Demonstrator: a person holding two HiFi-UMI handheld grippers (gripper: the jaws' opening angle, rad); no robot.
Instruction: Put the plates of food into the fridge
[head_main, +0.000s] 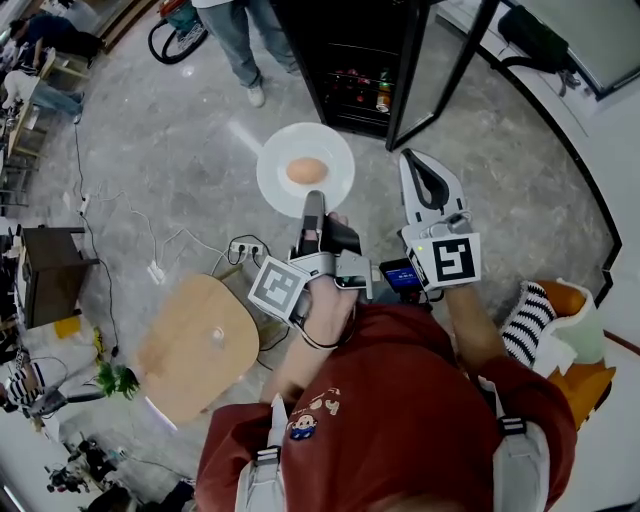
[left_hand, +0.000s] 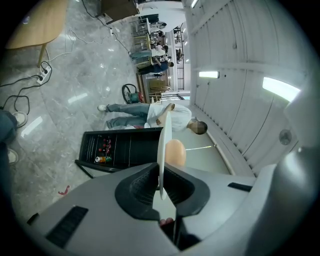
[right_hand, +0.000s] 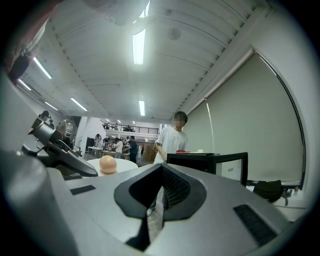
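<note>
1. A grey stone floor (head_main: 170, 150) fills the room. A round wooden table (head_main: 195, 345) stands at the near left, with a power strip (head_main: 245, 248) and loose cables beside it.
2. A black fridge (head_main: 340, 60) stands at the far side. Its glass door (head_main: 440, 70) is swung open to the right, and drinks show on a low shelf.
3. A person (head_main: 235, 35) stands just left of the fridge.
4. The left gripper (head_main: 313, 203) points level towards the fridge. Its jaws are narrow and clamped on the near rim of a white plate (head_main: 335, 150).
5. In the left gripper view the plate (left_hand: 164, 145) shows edge-on between the pads.
6. A round tan piece of food (head_main: 306, 170) sits near the middle of the plate, which is held in the air in front of the open fridge and not inside it.
7. The right gripper (head_main: 412, 160) is just right of the plate and apart from it. In its own view the jaws (right_hand: 159, 192) are drawn together to a thin slit with nothing between them.
</note>
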